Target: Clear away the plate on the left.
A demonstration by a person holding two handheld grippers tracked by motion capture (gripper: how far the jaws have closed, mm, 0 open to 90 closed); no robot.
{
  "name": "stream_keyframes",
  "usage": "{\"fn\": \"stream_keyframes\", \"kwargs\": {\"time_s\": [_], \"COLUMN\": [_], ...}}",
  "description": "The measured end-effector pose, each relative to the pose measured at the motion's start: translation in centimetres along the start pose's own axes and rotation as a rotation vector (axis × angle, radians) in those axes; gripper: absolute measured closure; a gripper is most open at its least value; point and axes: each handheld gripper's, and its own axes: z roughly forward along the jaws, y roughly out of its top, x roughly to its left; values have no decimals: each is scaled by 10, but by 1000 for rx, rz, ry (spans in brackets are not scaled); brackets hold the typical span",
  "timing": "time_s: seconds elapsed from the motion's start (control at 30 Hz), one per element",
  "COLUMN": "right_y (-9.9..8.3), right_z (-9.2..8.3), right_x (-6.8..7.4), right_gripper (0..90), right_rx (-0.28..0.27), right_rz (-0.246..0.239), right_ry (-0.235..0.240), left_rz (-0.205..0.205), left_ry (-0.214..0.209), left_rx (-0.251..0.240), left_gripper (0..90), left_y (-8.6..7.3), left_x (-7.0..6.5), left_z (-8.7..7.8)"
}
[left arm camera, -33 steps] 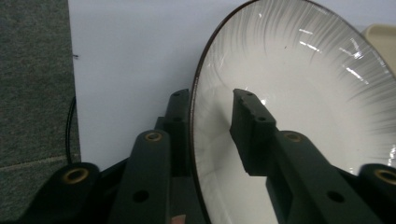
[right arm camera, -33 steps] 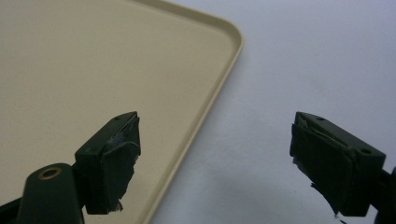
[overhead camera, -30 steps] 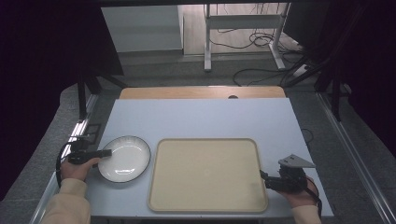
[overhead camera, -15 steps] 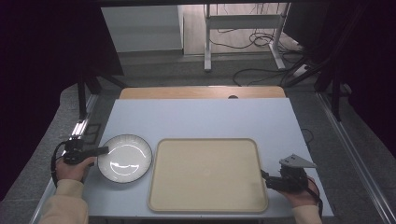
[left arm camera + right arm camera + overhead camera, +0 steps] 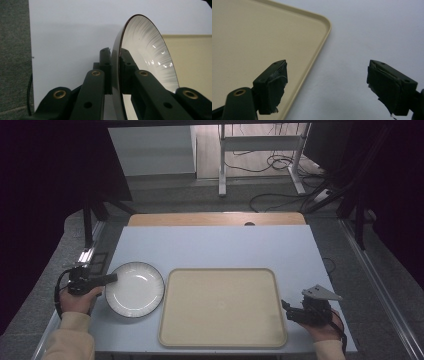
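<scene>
A white plate [image 5: 135,288] with a dark rim sits on the pale blue table, just left of a beige tray [image 5: 222,306]. My left gripper [image 5: 111,278] is shut on the plate's left rim. In the left gripper view both jaws clamp the plate [image 5: 147,55] edge-on, and the gripper [image 5: 114,67] has one pad on each face of the rim. My right gripper [image 5: 286,309] hovers at the tray's right edge with its jaws wide open. The right gripper [image 5: 327,85] has nothing between its pads, with the tray [image 5: 262,37] edge below.
The table [image 5: 215,245] has bare surface behind the plate and tray. A wooden strip [image 5: 215,219] runs along its far edge. Beyond it lie cables and a metal stand [image 5: 260,160] on the floor. Grey floor flanks the table on both sides.
The left gripper has moved a little to the left and closed on the plate's rim. The plate has shifted slightly left with it. The right hand has stayed put.
</scene>
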Motion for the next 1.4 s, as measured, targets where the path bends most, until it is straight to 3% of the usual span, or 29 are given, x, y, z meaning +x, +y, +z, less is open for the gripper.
{"fn": "stream_keyframes", "kwargs": {"time_s": [0.53, 0.77, 1.03, 1.4], "right_y": [1, 1, 1, 1], "right_z": [1, 1, 1, 2], "right_x": [4, 4, 4, 3], "right_gripper": [172, 172, 171, 172], "right_rx": [5, 9, 9, 12], "right_rz": [-23, -25, -27, -28], "right_ry": [14, 17, 19, 17], "left_rz": [8, -20, -24, -43], "left_ry": [-34, -110, -142, -146], "left_rx": [-30, -76, -103, -115], "left_gripper": [821, 820, 817, 811], "left_y": [3, 4, 7, 8], "left_x": [-5, -8, -15, -19], "left_z": [-7, -15, -18, -20]}}
